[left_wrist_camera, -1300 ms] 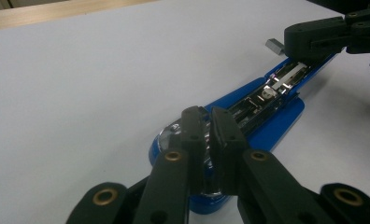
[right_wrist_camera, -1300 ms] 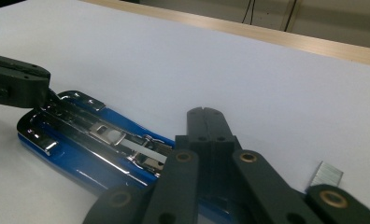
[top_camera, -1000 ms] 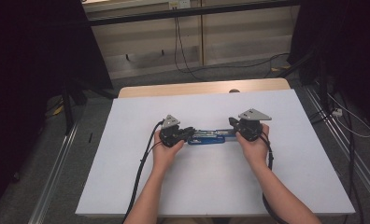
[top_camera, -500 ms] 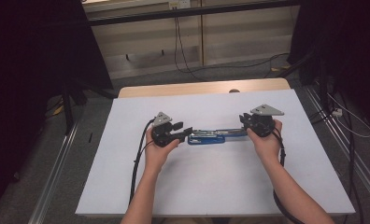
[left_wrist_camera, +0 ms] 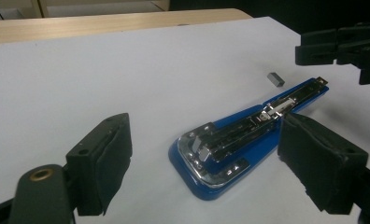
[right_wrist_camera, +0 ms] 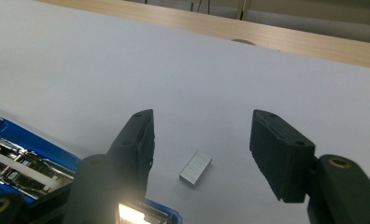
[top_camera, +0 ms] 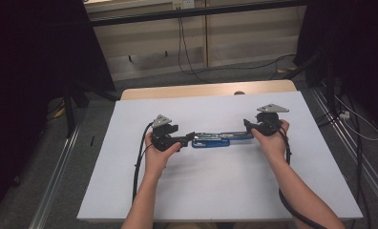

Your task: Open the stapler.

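Note:
A blue stapler [top_camera: 220,139] lies folded out flat on the white table top [top_camera: 201,191], its metal staple rail facing up. My left gripper [top_camera: 189,137] sits at its left end and my right gripper [top_camera: 248,125] at its right end. In the left gripper view the stapler [left_wrist_camera: 230,149] rests on the table ahead of my left gripper [left_wrist_camera: 202,128], whose jaws have just been opening and do not press on it. A small block of staples [right_wrist_camera: 195,167] lies beyond my right gripper [right_wrist_camera: 204,123], whose jaws have also been opening and hold nothing.
The far edge of the table shows bare wood [top_camera: 206,89]. A cable [top_camera: 138,162] trails from my left gripper along the forearm. Dark stands and floor cables [top_camera: 192,57] lie beyond the table. The staple block [left_wrist_camera: 275,79] sits just past the stapler's far tip.
Both grippers have opened and drawn outward from the stapler, the left one also lifting a little. The stapler stays flat on the table between them.

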Demonstrator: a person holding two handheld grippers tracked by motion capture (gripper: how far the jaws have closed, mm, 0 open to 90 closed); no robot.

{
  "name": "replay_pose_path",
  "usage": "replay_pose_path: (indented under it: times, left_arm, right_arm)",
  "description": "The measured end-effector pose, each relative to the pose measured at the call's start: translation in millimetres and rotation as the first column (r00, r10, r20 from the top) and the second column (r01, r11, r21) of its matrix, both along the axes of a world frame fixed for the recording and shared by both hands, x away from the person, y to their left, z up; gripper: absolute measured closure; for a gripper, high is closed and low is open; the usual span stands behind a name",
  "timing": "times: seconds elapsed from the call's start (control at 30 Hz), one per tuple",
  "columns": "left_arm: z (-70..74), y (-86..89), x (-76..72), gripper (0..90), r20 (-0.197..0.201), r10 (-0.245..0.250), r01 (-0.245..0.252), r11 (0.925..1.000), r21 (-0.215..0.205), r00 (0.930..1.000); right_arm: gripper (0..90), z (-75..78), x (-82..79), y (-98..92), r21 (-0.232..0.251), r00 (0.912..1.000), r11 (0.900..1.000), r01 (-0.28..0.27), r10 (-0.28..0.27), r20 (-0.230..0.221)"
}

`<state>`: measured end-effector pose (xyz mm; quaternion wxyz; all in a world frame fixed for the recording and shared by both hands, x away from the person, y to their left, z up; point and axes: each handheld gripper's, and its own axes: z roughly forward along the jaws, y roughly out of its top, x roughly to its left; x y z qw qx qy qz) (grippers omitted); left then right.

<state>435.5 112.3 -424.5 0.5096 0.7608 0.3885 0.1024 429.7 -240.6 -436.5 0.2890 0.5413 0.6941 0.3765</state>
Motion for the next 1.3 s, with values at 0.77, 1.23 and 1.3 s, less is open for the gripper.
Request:
replay_pose_path:
  times: [0.77,1.23,1.3]
  left_arm:
    - [-0.2,-2.9,-1.5,12.7,0.030,-0.009,0.008,0.9992,0.039,0.9995]
    - [1.0,-2.9,-2.3,12.7,0.046,-0.008,0.006,0.9989,0.046,0.9989]
    - [1.8,-2.1,-2.7,12.7,0.050,-0.008,0.006,0.9988,0.049,0.9987]
  right_arm:
    - [33.3,-4.3,11.5,-3.2,0.003,0.9956,0.998,0.061,-0.060,-0.072]
    - [42.6,-9.4,17.3,-1.1,-0.031,0.9910,0.998,0.056,-0.060,-0.119]
    - [45.8,-10.7,17.9,-0.8,-0.026,0.9897,0.998,0.051,-0.054,-0.132]
